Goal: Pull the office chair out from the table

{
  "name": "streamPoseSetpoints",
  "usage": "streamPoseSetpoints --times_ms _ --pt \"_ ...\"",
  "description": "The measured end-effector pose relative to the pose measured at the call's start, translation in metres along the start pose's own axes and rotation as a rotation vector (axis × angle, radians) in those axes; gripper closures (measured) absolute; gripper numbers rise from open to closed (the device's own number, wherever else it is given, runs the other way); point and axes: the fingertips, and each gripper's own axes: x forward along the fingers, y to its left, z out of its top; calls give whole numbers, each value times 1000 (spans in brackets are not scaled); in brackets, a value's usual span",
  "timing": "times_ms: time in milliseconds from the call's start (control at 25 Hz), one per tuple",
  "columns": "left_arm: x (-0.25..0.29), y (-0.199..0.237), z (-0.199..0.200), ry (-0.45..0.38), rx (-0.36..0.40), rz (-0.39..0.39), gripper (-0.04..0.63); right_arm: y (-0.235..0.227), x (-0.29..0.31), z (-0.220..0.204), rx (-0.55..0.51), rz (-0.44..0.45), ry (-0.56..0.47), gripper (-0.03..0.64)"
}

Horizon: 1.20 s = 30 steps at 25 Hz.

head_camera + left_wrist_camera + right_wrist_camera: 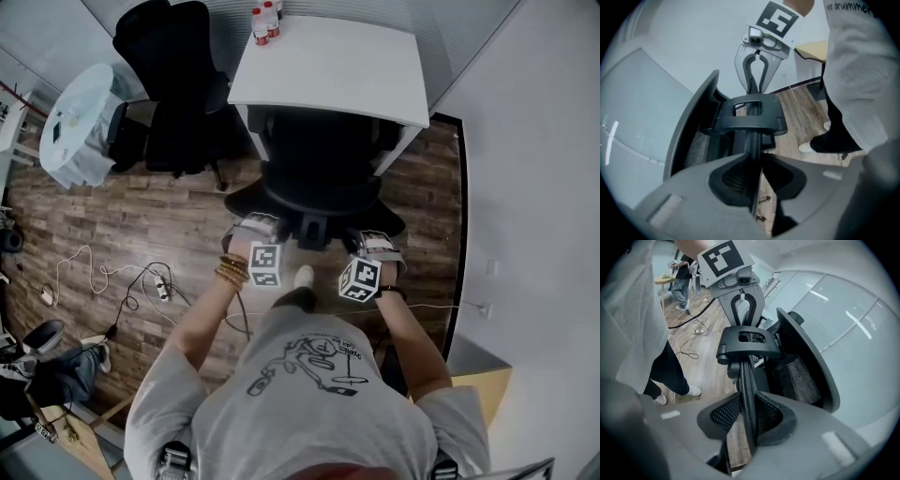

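Note:
The black office chair (319, 169) stands at the near edge of the white table (328, 66), its back towards me. My left gripper (248, 227) and right gripper (371, 240) flank the top of the chair's back. In the left gripper view the left gripper (757, 183) is shut on the thin black rim of the backrest (752, 140), and the right gripper (757, 70) shows across the headrest bracket (750, 115). In the right gripper view the right gripper (749, 420) is shut on the same rim (746, 376), with the left gripper (742, 310) opposite.
A second black chair (173, 84) stands to the left of the table, beside a covered round table (84, 122). Bottles (265, 21) sit on the white table's far corner. Cables and a power strip (159, 281) lie on the wood floor. A wall (534, 187) runs along the right.

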Motion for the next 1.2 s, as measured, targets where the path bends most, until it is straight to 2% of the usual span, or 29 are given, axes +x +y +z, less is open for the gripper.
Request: streamPoseSetpoints --times_ms 880,1200 --pt "-32 -74 20 52 -45 10 502 77 -47 1 17 43 -54 515" --pt "-47 -114 49 48 -48 17 503 112 -77 -16 22 28 -43 513"
